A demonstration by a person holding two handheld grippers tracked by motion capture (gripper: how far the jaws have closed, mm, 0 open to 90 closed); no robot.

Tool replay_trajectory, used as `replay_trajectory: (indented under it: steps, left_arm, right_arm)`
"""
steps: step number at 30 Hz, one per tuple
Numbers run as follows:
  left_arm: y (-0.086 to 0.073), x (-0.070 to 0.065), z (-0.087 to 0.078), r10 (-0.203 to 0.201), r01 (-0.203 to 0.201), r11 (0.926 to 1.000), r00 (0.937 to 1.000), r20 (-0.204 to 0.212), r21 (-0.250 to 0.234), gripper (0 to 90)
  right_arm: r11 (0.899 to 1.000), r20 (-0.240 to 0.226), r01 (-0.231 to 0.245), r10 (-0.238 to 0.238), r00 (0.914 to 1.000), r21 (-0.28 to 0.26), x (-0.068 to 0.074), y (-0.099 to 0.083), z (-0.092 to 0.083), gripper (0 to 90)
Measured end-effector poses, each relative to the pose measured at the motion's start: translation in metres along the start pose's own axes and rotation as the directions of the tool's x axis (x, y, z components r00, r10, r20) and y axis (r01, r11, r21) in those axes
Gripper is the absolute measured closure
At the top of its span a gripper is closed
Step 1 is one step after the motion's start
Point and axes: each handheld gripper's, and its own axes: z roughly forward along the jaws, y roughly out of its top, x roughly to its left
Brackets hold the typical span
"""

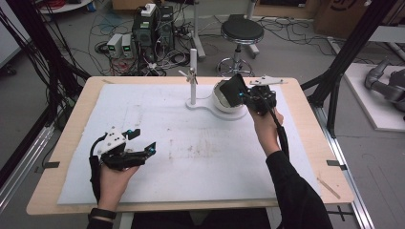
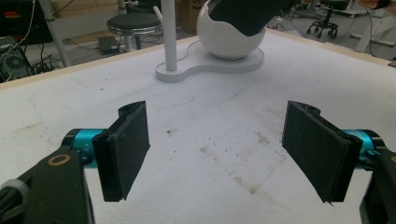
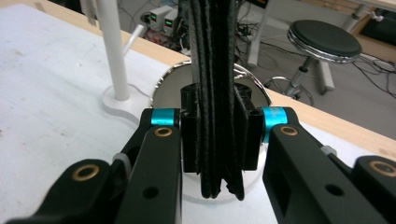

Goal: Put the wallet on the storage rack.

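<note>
Beyond the right gripper [image 1: 244, 94], a round black stool [image 1: 241, 31] stands on grey floor [image 1: 296, 52] strewn with cables [image 1: 107, 28].

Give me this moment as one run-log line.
right gripper: shut on black wallet, over white bowl | left gripper: open, empty, above table

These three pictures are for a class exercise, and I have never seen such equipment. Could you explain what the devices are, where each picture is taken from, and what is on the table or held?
A person holds a two-jaw gripper in each hand. One camera looks down from above; the other two ride on the grippers. The left gripper hovers open over the white mat. The right gripper is clamped on a flat black wallet-like object above a white bowl-shaped holder on a stand with a post.
</note>
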Motion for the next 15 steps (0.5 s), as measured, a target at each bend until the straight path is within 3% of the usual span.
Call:
replay_trajectory:
  steps: [3,4,8,10,15]
  left_arm:
    - [0.0,0.0,-0.001,0.0,0.0,1.0,1.0,0.0,-0.004,23.1]
    - [0.0,0.0,-0.001,0.0,0.0,1.0,1.0,-0.003,-0.005,23.1]
    - [0.0,0.0,-0.002,0.0,0.0,1.0,1.0,-0.002,-0.004,23.1]
    - [0.0,0.0,-0.002,-0.001,0.001,1.0,1.0,-0.001,-0.003,23.1]
    - [0.001,-0.001,-0.001,0.002,-0.002,1.0,1.0,0.0,-0.004,23.0]
  right_arm:
    - [1.0,-0.009,0.001,-0.001,1.0,-0.011,0.001,0.0,0.002,71.0]
    - [1.0,-0.011,-0.014,0.014,0.9998,-0.007,0.001,0.0,0.003,63.5]
    - [1.0,-0.017,-0.02,0.02,0.9997,0.006,0.0,-0.001,0.001,51.5]
    - [1.0,-0.022,-0.008,0.008,0.9997,0.014,0.001,-0.001,-0.001,48.9]
    - [0.999,-0.037,0.024,-0.025,0.999,-0.029,0.008,-0.004,-0.012,45.7]
